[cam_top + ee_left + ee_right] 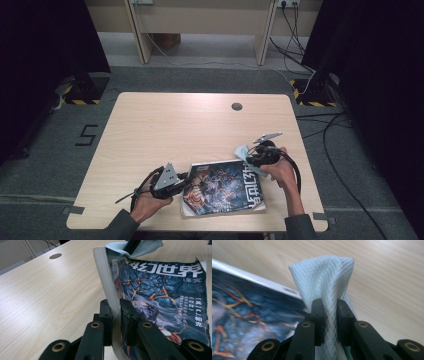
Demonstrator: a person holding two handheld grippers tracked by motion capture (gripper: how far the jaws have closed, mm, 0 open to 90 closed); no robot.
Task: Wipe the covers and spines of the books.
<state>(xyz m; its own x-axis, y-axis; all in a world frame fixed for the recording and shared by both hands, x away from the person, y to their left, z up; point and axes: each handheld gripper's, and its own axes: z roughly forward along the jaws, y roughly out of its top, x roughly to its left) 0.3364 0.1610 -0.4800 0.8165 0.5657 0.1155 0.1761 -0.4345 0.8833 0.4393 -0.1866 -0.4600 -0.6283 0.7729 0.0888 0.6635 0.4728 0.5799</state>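
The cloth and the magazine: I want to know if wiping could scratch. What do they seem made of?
The cloth looks like soft woven fabric, pale and matte, with a fine diamond weave. The magazine looks like paper with a printed cover: thin stacked page edges show and it bends in the left gripper.

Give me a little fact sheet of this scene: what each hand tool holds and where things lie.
left gripper: jaws shut on the magazine's edge, lifting it off the wood
right gripper: jaws shut on a pale blue cloth
magazine: near edge of the table, dark illustrated cover up
cloth position: at the magazine's far right corner
table: light wood, round hole near far edge
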